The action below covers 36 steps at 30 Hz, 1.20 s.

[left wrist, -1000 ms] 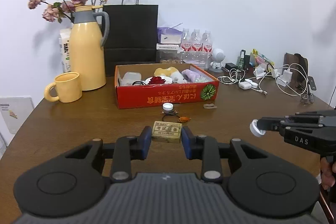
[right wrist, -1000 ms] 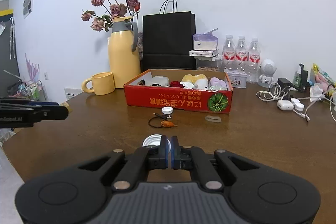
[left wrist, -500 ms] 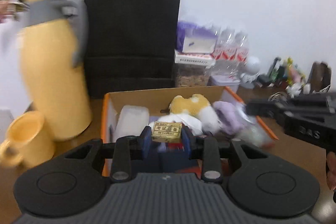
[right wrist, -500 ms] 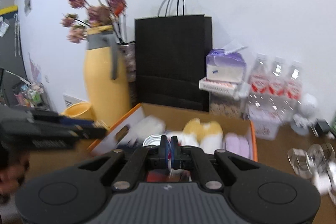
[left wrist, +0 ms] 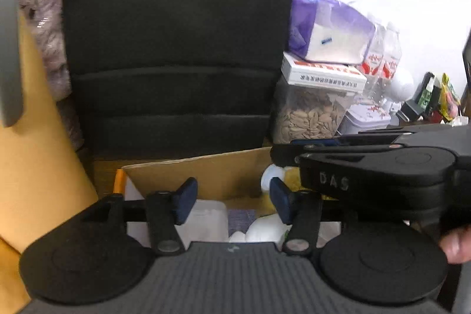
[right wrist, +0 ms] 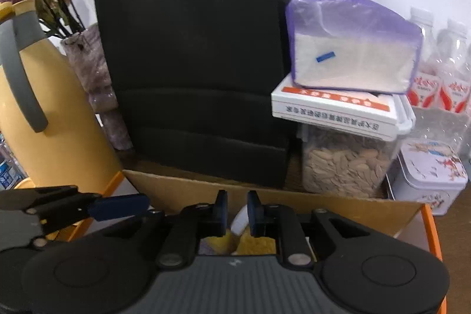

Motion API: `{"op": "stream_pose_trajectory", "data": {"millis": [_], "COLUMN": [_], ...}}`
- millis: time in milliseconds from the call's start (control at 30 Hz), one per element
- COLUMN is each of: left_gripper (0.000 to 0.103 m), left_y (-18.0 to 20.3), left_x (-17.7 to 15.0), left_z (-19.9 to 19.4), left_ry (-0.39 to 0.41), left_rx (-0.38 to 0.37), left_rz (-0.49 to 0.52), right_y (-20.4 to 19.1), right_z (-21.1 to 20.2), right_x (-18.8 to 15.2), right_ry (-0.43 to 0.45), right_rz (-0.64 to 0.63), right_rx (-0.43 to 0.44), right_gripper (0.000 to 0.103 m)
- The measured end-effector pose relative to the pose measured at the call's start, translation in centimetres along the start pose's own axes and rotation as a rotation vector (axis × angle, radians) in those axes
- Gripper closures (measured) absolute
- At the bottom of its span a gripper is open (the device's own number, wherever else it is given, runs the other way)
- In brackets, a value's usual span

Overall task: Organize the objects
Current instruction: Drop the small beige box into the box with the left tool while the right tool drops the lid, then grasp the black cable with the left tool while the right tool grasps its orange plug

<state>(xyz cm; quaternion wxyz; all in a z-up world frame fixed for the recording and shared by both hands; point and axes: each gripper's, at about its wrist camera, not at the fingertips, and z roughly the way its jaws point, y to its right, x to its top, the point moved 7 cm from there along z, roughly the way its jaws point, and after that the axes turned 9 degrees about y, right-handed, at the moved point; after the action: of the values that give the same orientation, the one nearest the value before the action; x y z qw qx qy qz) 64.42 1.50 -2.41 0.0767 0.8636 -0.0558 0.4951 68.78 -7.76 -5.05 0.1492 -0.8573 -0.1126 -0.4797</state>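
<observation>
Both grippers hang over the open cardboard box [right wrist: 347, 203], close to its back wall, with little room ahead: a black bag [right wrist: 194, 55] stands just behind that wall, a yellow jug [right wrist: 53, 119] crowds the box's left rear corner, and a clear tub of seeds [right wrist: 344, 167] with a white carton [right wrist: 335, 111] and a tissue pack [right wrist: 353, 49] stacked on it stands by the right rear corner. The left gripper [left wrist: 232, 200] has its jaws opening, set well apart with nothing between the pads; below the gap lie a white tub [left wrist: 206, 219] and a purple patch in the box. The right gripper [right wrist: 237, 211] is just beside it, its jaws opening by a narrow gap; a white cap [right wrist: 240, 221] shows through that gap, below the pads and not pressed by them, over yellow plush [right wrist: 253, 244] in the box
</observation>
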Motion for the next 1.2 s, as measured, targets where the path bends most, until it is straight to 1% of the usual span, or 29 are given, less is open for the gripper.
{"op": "stream_pose_trajectory", "data": {"millis": [67, 133, 233, 333, 400, 433, 467, 533, 600, 667, 733, 800, 867, 900, 933, 967, 1033, 1100, 1133, 1200], "left_gripper": [0.041, 0.038, 0.030, 0.026, 0.020, 0.019, 0.016, 0.013, 0.011, 0.011, 0.009, 0.001, 0.000, 0.000, 0.000, 0.000, 0.000, 0.000, 0.000, 0.000], "left_y": [-0.3, -0.5, -0.6, 0.1, 1.0, 1.4, 2.1, 3.4, 5.0, 6.5, 8.0, 9.1, 9.9, 10.0, 10.2, 10.1, 10.2, 10.2, 10.5, 11.0], "left_x": [0.3, 0.7, 1.6, 2.0, 1.8, 1.4, 0.8, -0.6, -2.8, -5.2, -7.8, -10.5, -13.3, -14.5, -15.9, -17.1, -18.9, -20.1, -20.4, -20.6], "left_z": [-1.0, -2.6, -6.0, -10.9, -14.6, -16.6, -19.0, -22.7, -26.3, -29.4, -32.4, -35.9, -39.0, -40.1, -41.2, -42.2, -43.6, -44.3, -44.6, -44.9], "left_ry": [0.007, 0.020, 0.057, 0.090, 0.124, 0.144, 0.167, 0.198, 0.223, 0.228, 0.235, 0.264, 0.288, 0.287, 0.276, 0.263, 0.240, 0.213, 0.211, 0.219], "left_rx": [0.023, 0.037, 0.078, 0.087, 0.081, 0.080, 0.073, 0.051, 0.026, 0.008, -0.012, -0.025, -0.040, -0.041, -0.040, -0.032, -0.027, -0.026, -0.029, -0.044], "left_rz": [-0.010, -0.019, -0.023, -0.014, -0.011, -0.012, -0.011, 0.003, 0.023, 0.034, 0.044, 0.052, 0.052, 0.054, 0.053, 0.039, 0.012, -0.013, -0.015, 0.010], "right_y": [0.0, 0.2, 0.3, 0.1, -0.3, -0.5, -0.8, -1.3, -2.3, -2.8, -3.5, -4.1, -4.6, -4.9, -5.0, -5.0, -4.8, -4.8, -4.9, -5.3], "right_z": [-0.8, -2.2, -5.3, -9.9, -13.5, -15.4, -17.3, -21.7, -25.6, -29.5, -32.9, -36.0, -38.9, -40.4, -41.5, -42.7, -44.9, -46.5, -47.2, -48.1], "right_x": [0.1, 0.2, 0.9, 1.3, 0.9, 0.5, -0.2, -1.8, -4.2, -6.9, -10.1, -12.9, -15.8, -17.5, -19.0, -20.2, -22.8, -24.9, -25.7, -26.9], "right_ry": [0.030, 0.040, 0.063, 0.092, 0.107, 0.113, 0.121, 0.139, 0.153, 0.176, 0.181, 0.192, 0.196, 0.192, 0.183, 0.177, 0.163, 0.123, 0.109, 0.088], "right_rz": [0.014, 0.026, 0.012, -0.010, -0.037, -0.048, -0.058, -0.081, -0.108, -0.112, -0.115, -0.116, -0.122, -0.137, -0.150, -0.153, -0.113, -0.068, -0.062, -0.094], "right_rx": [0.018, 0.029, 0.014, 0.007, 0.004, 0.004, 0.007, 0.019, 0.030, 0.043, 0.052, 0.045, 0.027, 0.017, 0.011, 0.002, -0.012, -0.024, -0.025, -0.031], "right_gripper": [0.087, 0.087, 0.083, 0.075, 0.073, 0.069, 0.062, 0.056, 0.056, 0.056, 0.056, 0.049, 0.034, 0.030, 0.022, 0.020, 0.020, 0.020, 0.020, 0.020]}}
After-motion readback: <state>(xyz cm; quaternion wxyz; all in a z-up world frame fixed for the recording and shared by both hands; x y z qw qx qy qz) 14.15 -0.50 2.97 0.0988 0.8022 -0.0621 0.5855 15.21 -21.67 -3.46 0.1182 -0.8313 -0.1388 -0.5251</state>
